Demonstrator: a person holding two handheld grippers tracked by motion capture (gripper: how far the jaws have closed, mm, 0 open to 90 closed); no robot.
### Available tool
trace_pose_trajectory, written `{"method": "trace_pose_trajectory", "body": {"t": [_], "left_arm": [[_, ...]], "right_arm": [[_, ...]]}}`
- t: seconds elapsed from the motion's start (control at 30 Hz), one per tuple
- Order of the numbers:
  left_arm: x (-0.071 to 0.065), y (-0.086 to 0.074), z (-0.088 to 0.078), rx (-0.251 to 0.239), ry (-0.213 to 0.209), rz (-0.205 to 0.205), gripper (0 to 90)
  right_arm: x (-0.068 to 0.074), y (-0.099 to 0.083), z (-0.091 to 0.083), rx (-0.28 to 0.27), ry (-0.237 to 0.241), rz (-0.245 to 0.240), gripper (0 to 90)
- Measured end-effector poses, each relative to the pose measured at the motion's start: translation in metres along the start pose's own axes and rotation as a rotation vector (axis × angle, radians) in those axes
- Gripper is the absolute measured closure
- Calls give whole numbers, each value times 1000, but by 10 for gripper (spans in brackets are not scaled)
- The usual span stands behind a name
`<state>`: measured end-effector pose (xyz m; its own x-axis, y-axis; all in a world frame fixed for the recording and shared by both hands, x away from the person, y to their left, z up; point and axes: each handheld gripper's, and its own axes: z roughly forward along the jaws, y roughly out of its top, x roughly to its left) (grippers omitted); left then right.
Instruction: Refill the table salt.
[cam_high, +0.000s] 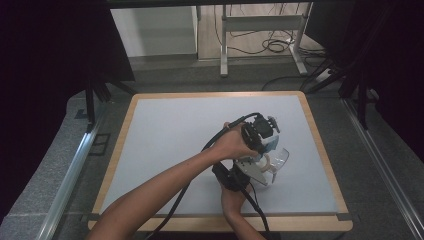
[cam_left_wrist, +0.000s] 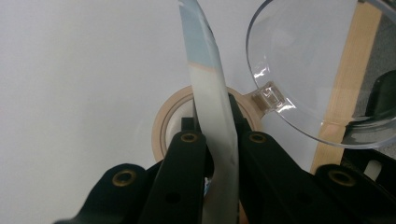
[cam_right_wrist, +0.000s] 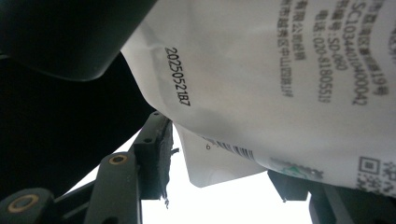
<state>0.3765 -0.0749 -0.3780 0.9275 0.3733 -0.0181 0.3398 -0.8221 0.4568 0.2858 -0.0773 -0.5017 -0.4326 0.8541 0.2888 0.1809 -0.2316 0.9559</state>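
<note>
High view: right of the frame's centre, both hands meet over the pale grey worktop (cam_high: 165, 145). The left tool (cam_high: 261, 134) and the right tool (cam_high: 250, 172) hold a white printed plastic pouch (cam_high: 256, 161) above a clear round plastic lid (cam_high: 281, 159).

Left gripper view: at lower centre, the left tool (cam_left_wrist: 217, 133) is clamped on the pouch (cam_left_wrist: 210, 88) edge; a beige tape roll (cam_left_wrist: 161, 130) lies behind, the lid (cam_left_wrist: 303, 60) at upper right.

Right gripper view: the pouch (cam_right_wrist: 261, 88) fills the upper right, its lower corner between the right tool's (cam_right_wrist: 224, 179) jaws; whether they grip it I cannot tell.
</note>
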Motion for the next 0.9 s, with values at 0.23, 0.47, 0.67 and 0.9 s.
{"method": "trace_pose_trajectory", "body": {"t": [0.23, 0.47, 0.67, 0.9], "left_arm": [[0, -1, -2, -6, 3, -3, 900], [1, -2, 0, -1, 0, -5, 900], [2, -2, 0, 2, -2, -4, 900], [2, -2, 2, -1, -5, -6, 900]], "right_arm": [[1, 2, 1, 7, -1, -24, 475], [1, 2, 1, 20, -5, -43, 476], [1, 1, 2, 23, -4, -48, 477], [0, 0, 2, 26, -1, -56, 478]]}}
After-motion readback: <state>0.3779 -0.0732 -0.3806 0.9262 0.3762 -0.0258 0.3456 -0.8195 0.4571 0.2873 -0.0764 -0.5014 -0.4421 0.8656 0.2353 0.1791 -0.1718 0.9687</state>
